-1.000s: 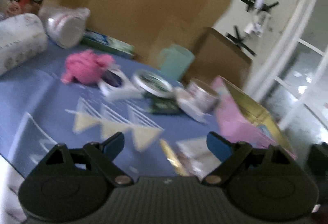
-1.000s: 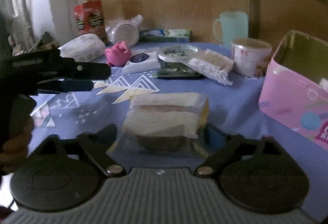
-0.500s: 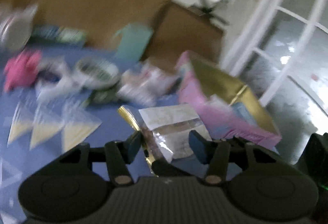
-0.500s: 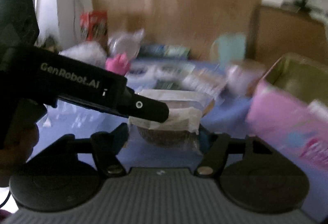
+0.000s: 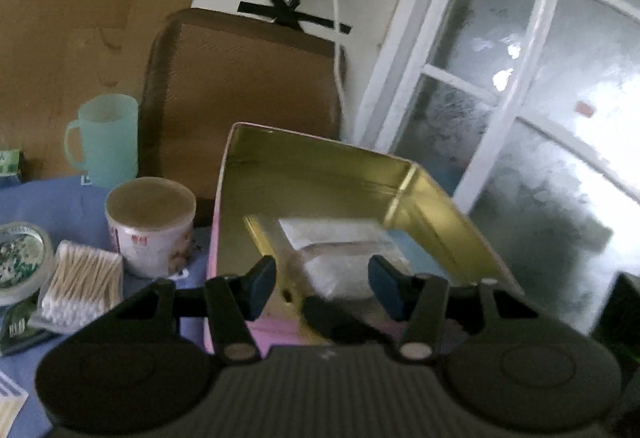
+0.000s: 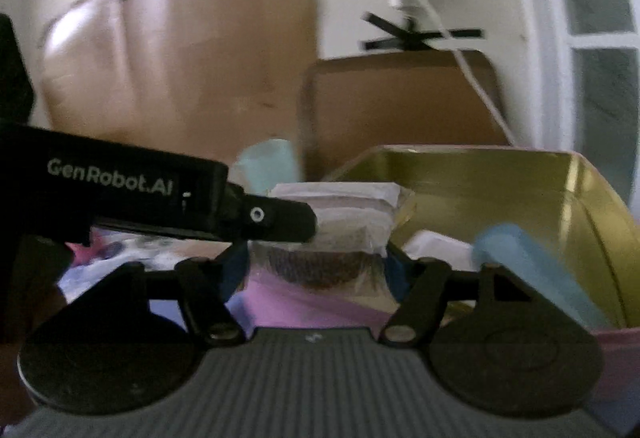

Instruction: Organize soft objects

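Between the right gripper [image 6: 316, 272] pads, a blurred packet [image 6: 340, 222], half hidden.

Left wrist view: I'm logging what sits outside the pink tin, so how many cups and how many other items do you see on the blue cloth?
Cups: 2, green mug, printed paper cup
Cotton swab packs: 1
Round lidded tins: 1
Dark green packets: 1
Total: 5
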`<action>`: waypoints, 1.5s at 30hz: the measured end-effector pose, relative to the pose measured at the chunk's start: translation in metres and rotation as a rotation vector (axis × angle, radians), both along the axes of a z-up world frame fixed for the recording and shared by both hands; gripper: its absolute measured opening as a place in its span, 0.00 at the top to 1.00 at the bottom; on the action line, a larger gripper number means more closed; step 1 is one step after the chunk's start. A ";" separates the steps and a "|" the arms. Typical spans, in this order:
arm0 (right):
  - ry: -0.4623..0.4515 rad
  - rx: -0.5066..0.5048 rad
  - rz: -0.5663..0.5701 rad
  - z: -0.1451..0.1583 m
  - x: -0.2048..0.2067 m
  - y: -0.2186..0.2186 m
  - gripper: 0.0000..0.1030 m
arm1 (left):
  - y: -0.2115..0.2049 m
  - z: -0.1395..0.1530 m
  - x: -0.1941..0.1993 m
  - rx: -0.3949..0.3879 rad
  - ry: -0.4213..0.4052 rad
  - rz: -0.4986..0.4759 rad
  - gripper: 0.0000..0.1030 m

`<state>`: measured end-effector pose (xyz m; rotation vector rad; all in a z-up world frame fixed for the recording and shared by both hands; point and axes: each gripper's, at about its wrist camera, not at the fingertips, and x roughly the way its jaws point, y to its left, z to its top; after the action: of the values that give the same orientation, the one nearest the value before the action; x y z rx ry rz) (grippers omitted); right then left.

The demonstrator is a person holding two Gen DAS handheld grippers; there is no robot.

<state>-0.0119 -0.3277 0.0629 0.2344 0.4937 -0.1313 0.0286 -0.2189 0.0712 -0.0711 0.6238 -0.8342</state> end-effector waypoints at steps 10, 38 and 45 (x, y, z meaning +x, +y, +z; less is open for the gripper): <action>-0.060 0.017 -0.069 -0.002 -0.027 0.000 0.13 | 0.038 0.002 -0.011 0.054 -0.025 0.152 0.32; 0.073 0.278 -0.122 -0.026 -0.053 0.028 0.13 | 0.113 -0.053 -0.051 0.259 -0.119 0.373 0.19; 0.082 0.260 -0.124 -0.029 -0.051 0.039 0.13 | 0.114 -0.065 -0.046 0.303 -0.123 0.361 0.07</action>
<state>-0.0631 -0.2890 0.0341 0.5157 0.5781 -0.1989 -0.0175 -0.1053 0.0061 0.1392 0.5930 -0.3865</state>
